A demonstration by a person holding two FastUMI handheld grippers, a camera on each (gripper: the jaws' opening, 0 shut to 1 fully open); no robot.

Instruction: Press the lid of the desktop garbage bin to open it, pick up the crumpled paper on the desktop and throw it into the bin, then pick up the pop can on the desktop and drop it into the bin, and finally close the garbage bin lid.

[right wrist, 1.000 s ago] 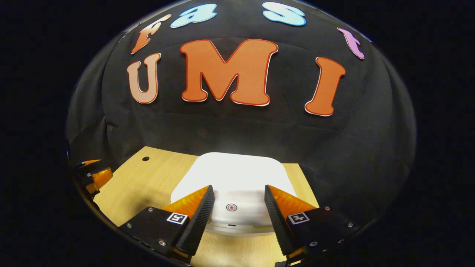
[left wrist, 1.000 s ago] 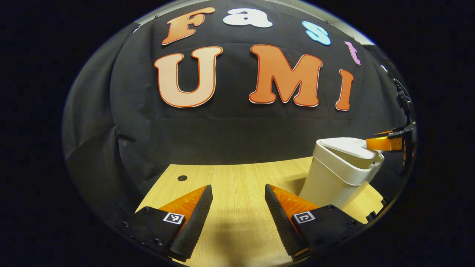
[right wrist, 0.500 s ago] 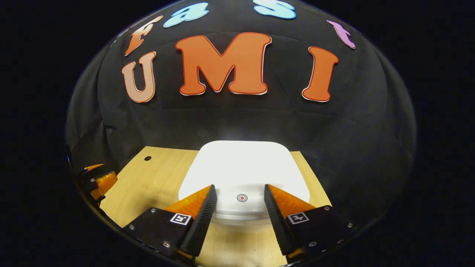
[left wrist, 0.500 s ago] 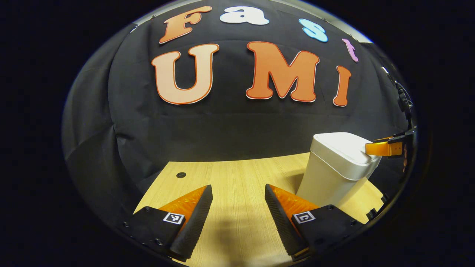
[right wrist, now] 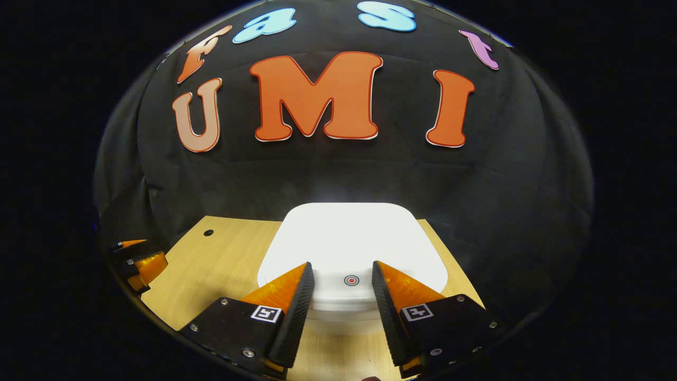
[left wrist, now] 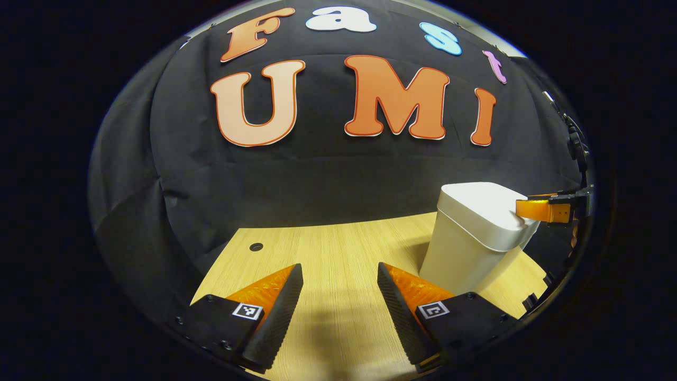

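Sitting shut, bin lid (right wrist: 353, 238) tops the white bin (left wrist: 465, 248) at the bench's (left wrist: 328, 248) right rear. Right tool (right wrist: 342, 272) hovers at the lid's front edge, fingers parted astride the red target dot (right wrist: 351, 280), likely lined up to press. Left tool (left wrist: 339, 275) idles parted, empty, over bare bench; path unobstructed.
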